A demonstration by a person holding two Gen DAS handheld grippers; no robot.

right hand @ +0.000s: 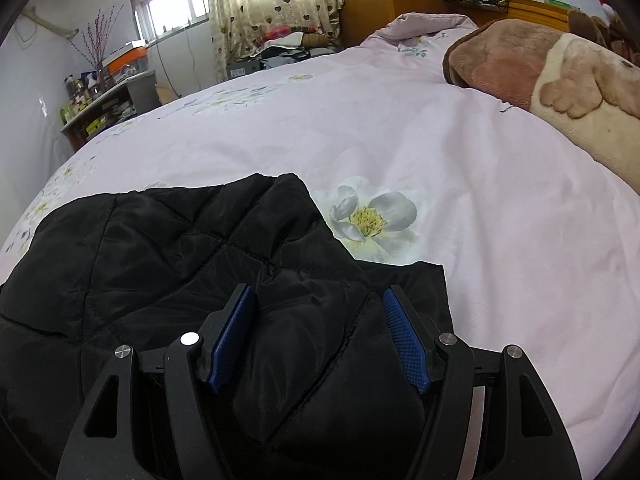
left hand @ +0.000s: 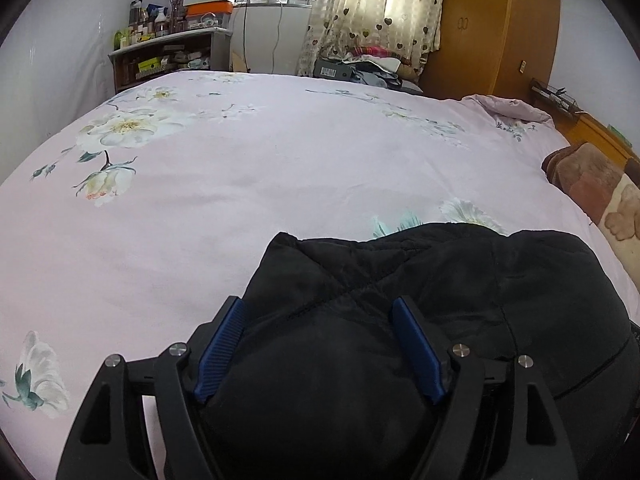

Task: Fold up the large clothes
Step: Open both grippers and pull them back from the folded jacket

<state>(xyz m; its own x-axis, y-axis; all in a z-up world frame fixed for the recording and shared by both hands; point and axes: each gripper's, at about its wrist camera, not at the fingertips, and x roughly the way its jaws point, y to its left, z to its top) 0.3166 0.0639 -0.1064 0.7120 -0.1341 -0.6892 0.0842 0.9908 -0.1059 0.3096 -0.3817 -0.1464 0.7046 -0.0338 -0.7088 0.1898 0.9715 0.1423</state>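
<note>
A black quilted padded jacket lies bunched at the near edge of the bed. In the left wrist view, my left gripper has a thick fold of it bulging between the blue pads, which press on the fabric from both sides. The right wrist view shows the same jacket, spread to the left. My right gripper is shut on a puffy fold near the jacket's right edge, and the fabric fills the whole gap between its pads. The near part of the jacket is hidden under both grippers.
The pink flowered bed cover stretches far ahead and to the left. A folded brown and cream blanket lies at the right side of the bed. Beyond the far edge stand a cluttered shelf, a wooden wardrobe and a pile of clothes.
</note>
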